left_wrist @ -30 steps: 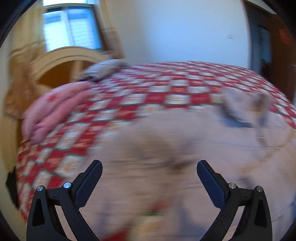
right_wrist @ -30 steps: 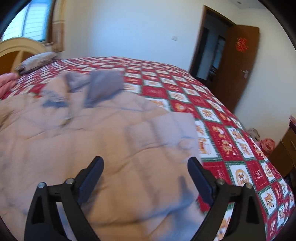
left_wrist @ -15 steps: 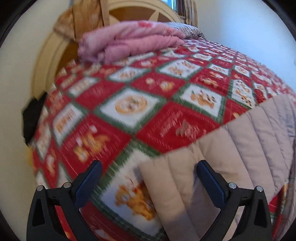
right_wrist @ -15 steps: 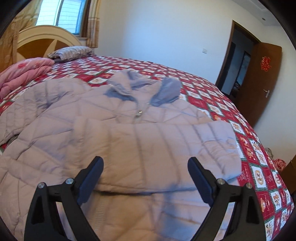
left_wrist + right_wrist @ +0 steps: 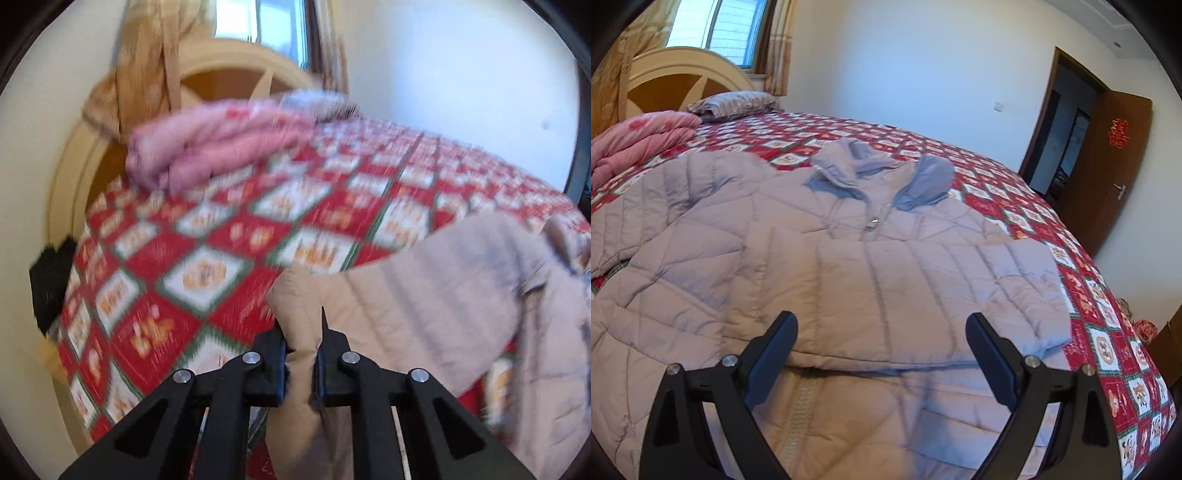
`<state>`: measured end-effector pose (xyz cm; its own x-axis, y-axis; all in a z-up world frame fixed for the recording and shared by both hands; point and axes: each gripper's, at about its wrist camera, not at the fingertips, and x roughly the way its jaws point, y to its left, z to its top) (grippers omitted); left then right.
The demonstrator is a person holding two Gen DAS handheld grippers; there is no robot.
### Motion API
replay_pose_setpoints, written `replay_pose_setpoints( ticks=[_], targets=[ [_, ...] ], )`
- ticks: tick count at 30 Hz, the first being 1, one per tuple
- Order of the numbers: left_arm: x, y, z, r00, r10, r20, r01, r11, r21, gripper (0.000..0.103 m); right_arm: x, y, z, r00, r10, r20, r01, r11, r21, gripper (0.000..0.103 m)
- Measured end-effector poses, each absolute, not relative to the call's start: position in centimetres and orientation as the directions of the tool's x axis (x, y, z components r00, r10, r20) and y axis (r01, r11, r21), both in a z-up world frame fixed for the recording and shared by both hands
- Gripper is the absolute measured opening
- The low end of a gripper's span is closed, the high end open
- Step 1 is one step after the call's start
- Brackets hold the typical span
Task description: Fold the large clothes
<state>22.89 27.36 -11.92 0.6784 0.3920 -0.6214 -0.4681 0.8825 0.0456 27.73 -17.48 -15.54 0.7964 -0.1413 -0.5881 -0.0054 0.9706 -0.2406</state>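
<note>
Two tongs in view, left tongs (image 5: 301,345) pinched tight on a sleeve cuff (image 5: 295,295) of the quilted jacket (image 5: 849,266), right tongs (image 5: 881,343) spread wide, holding nothing, above jacket front, jacket spread on red patterned bed (image 5: 1015,192), pink folded blanket (image 5: 218,144) far left.

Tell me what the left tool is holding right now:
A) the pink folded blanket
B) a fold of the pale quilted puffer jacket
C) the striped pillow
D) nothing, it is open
B: in the left wrist view the left tool is shut on a bunched fold of the pale quilted puffer jacket, while the pink folded blanket lies far off by the headboard.
</note>
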Motion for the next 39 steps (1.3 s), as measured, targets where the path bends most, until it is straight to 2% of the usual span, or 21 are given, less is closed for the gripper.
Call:
replay_pose_setpoints(
  ticks=[5,9,13,17,19,20,21,23,25,27,32,35,37,39],
  targets=[
    [23.3,21.8,-4.4,0.801,0.356,-0.481,-0.379,0.924,0.051,0.011,28.0,-19.7,-15.0,0.795,-0.182,-0.579,0.065,0.974,-0.217,0.094],
    [25.5,16.1,-0.9,0.863,0.247,-0.442,-0.261,0.965,0.029,0.011,27.8,-21.8,-14.6,0.795,-0.184,-0.578,0.108,0.981,-0.164,0.094],
    [28.0,8.7,-0.9,0.886,0.163,-0.433,-0.148,0.987,0.067,0.011,27.4,-23.5,-14.4,0.794,-0.194,-0.576,0.137,0.980,-0.141,0.094],
    [30.2,1.8,-3.6,0.883,0.097,-0.460,-0.064,0.994,0.087,0.013,26.6,-25.6,-14.2,0.791,-0.205,-0.576,0.168,0.979,-0.119,0.094],
    [31.4,-1.4,-5.5,0.866,0.052,-0.497,-0.011,0.996,0.084,0.023,26.4,-26.3,-14.2,0.789,-0.207,-0.578,0.180,0.978,-0.104,0.095],
    [31.9,-3.0,-6.4,0.852,0.036,-0.523,0.012,0.996,0.088,0.039,26.3,-26.8,-14.3,0.788,-0.204,-0.581,0.185,0.978,-0.093,0.095],
    [32.1,-4.3,-6.8,0.844,0.036,-0.535,0.020,0.995,0.098,0.059,26.3,-27.2,-14.4,0.786,-0.201,-0.585,0.188,0.979,-0.085,0.095],
    [31.7,-6.3,-7.3,0.858,0.048,-0.511,0.020,0.992,0.127,0.075,26.3,-27.8,-14.7,0.776,-0.195,-0.600,0.191,0.979,-0.071,0.096],
    [30.9,-7.3,-7.0,0.879,0.051,-0.474,0.020,0.989,0.144,0.082,26.3,-28.3,-14.9,0.770,-0.189,-0.610,0.195,0.979,-0.058,0.096],
    [30.2,-7.2,-6.3,0.904,0.063,-0.423,0.007,0.987,0.160,0.093,26.3,-28.6,-14.9,0.768,-0.175,-0.616,0.193,0.980,-0.038,0.096],
    [29.7,-1.6,-5.6,0.913,0.167,-0.371,-0.109,0.979,0.172,0.094,26.5,-27.9,-14.3,0.778,-0.127,-0.615,0.165,0.986,0.006,0.097],
    [29.5,3.0,-6.1,0.890,0.298,-0.345,-0.245,0.951,0.191,0.095,27.0,-26.4,-13.5,0.788,-0.078,-0.611,0.126,0.991,0.036,0.097],
    [30.0,6.5,-7.6,0.848,0.366,-0.382,-0.316,0.930,0.188,0.095,27.3,-24.9,-13.0,0.795,-0.032,-0.606,0.086,0.995,0.060,0.098],
    [31.2,10.0,-10.1,0.777,0.416,-0.472,-0.378,0.909,0.179,0.095,27.7,-23.4,-12.6,0.799,0.011,-0.601,0.046,0.996,0.079,0.100]
  ],
)
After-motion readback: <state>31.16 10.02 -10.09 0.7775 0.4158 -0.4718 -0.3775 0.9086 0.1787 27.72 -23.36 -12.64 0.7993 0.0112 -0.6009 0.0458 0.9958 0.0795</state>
